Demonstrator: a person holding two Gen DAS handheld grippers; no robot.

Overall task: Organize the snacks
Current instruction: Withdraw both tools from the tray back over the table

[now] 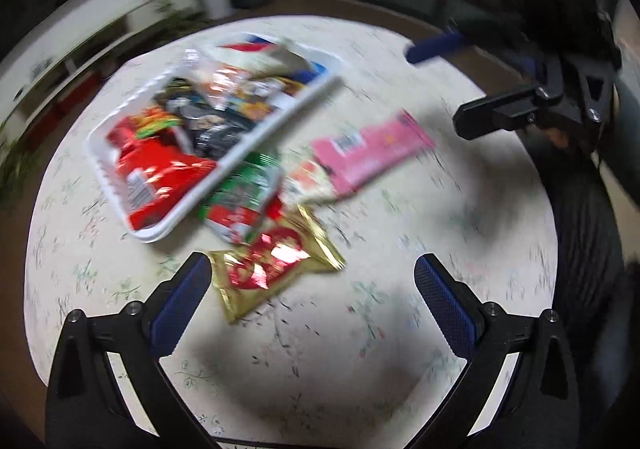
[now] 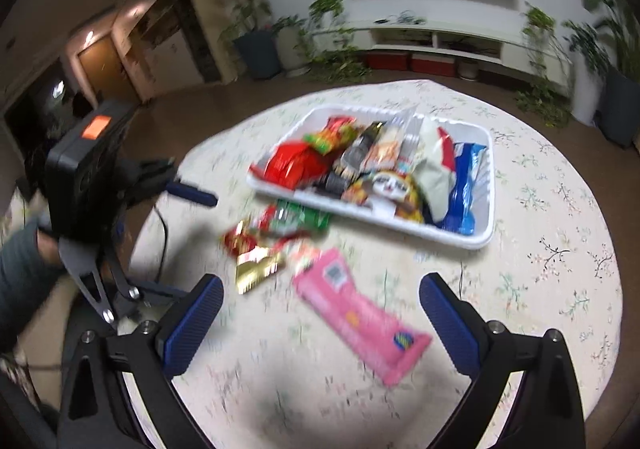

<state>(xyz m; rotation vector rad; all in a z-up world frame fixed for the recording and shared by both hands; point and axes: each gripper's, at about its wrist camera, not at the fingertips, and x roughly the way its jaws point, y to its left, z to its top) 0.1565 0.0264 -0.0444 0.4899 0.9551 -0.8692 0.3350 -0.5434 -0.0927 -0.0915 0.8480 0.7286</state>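
Note:
A white tray (image 1: pixel 260 145) (image 2: pixel 360 211) full of several snack packets stands on the round floral table (image 1: pixel 360 361) (image 2: pixel 540 269). Loose beside it lie a pink packet (image 1: pixel 368 157) (image 2: pixel 360 323), a green-red packet (image 1: pixel 240 201) (image 2: pixel 298 219) and a gold-red packet (image 1: pixel 272 273) (image 2: pixel 256 261). My left gripper (image 1: pixel 316 289) (image 2: pixel 182 243) is open above the table, its left fingertip beside the gold-red packet and its pads touching nothing. My right gripper (image 2: pixel 322 315) (image 1: pixel 448 87) is open too, with the pink packet lying on the cloth below and between its fingers, not gripped.
A person's sleeve and hand (image 2: pixel 24 269) hold the left gripper at the table's left edge, with a dark cable (image 2: pixel 162 233) hanging there. Potted plants (image 2: pixel 248 9) and a low white shelf (image 2: pixel 440 43) stand beyond the table. Bare cloth lies near both grippers.

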